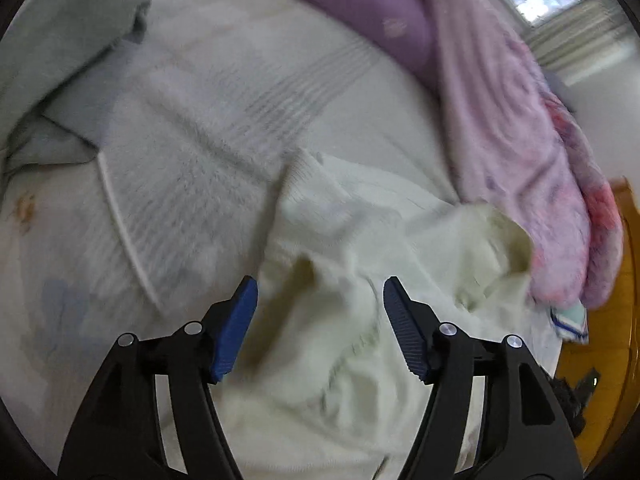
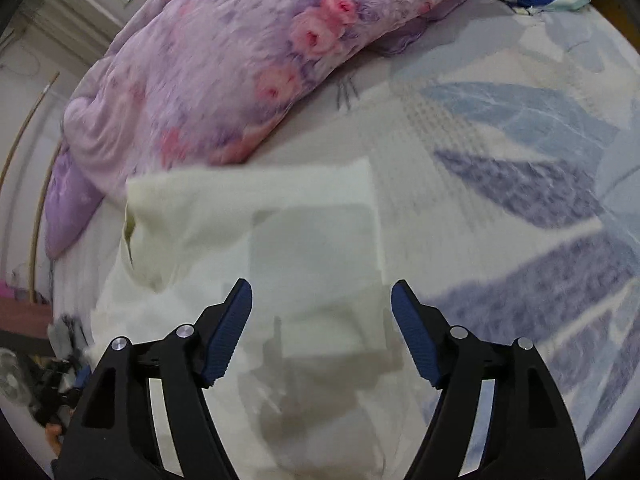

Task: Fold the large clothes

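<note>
The pale cream knit garment [image 1: 360, 248] lies rumpled on the bed [image 2: 520, 168], partly doubled over itself, with a squared, flat-looking edge [image 2: 312, 184] toward the floral purple quilt [image 2: 240, 60] in the right wrist view. Both sets of tongs stand wide and hold nothing — the left tongs [image 1: 320, 300] hover over a creased, heaped part of the knit, the right tongs [image 2: 320, 304] over the flatter folded panel.

Beside the cream piece, in the left view, lies a fluffy grey-white garment [image 1: 192, 152] whose edge touches or overlaps it, with a grey-green cloth [image 1: 60, 40] farther off. That is probably the main hazard: a low pinch near the boundary could catch both garments and drag the grey one along. The knit looks soft and thick, so a shallow bite may take only the top layer, and the finished fold would slide apart. The quilt crowds the far edge, too.
</note>
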Available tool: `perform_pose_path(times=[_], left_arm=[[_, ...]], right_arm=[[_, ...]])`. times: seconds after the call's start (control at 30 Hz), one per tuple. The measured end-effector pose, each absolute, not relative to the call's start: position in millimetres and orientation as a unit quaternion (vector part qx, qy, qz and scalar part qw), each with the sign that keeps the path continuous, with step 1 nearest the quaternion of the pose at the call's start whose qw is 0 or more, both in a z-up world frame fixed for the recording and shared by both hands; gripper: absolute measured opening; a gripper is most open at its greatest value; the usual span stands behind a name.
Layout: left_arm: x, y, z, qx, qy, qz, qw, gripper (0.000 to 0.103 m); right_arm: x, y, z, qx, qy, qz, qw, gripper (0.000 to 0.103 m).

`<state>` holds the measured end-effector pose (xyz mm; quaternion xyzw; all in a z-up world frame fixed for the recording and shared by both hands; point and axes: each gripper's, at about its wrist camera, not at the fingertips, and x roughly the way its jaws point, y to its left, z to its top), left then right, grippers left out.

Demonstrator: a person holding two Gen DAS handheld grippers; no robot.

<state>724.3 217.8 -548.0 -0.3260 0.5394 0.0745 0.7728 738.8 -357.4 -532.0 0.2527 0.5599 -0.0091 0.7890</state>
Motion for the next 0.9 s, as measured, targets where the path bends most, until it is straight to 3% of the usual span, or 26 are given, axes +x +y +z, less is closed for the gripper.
perform_pose_path(times=[0.3,0.4,0.43,0.5,0.53,0.57,0.6,0.63,0.67,0.9], left_arm=[[770.6,227.0,-582.5,-0.293,0.569,0.104,0.761,0.074],[778.5,229.4,-590.8,-0.286,0.571,0.109,0.762,0.073],[782.2,229.2,-591.1,-0.272,0.569,0.112,0.768,0.071],[789.1,228.8,-592.6,-0.255,0.569,0.111,0.774,0.056],[792.1,228.3,-592.7,-0.242,0.572,0.114,0.775,0.049],[794.8,227.2,-592.0,-0.238,0.572,0.108,0.778,0.027],[797.9,226.5,-591.9,-0.238,0.574,0.097,0.777,0.016],[799.3,226.4,-590.2,-0.236,0.575,0.092,0.777,0.014],[798.9,225.8,-586.7,-0.235,0.572,0.088,0.781,0.013],[758.1,226.8,-513.8,-0.24,0.507,0.046,0.826,0.011]], right_arm=[[785.5,-385.0,-579.2,0.318,0.549,-0.027,0.773,0.07],[791.8,-381.9,-592.3,0.322,0.543,-0.016,0.775,0.077],[794.3,-381.8,-591.0,0.322,0.534,-0.013,0.782,0.078],[797.8,-379.8,-588.9,0.32,0.526,0.002,0.788,0.076],[801.0,-377.0,-588.7,0.311,0.528,0.012,0.79,0.068],[803.2,-374.1,-587.9,0.294,0.533,0.014,0.793,0.055],[804.8,-373.0,-587.7,0.287,0.537,0.023,0.793,0.045],[805.0,-372.7,-586.3,0.287,0.538,0.028,0.792,0.023],[804.0,-374.8,-584.5,0.289,0.535,0.032,0.793,0.011],[753.4,-379.9,-501.7,0.291,0.442,0.088,0.844,0.009]])
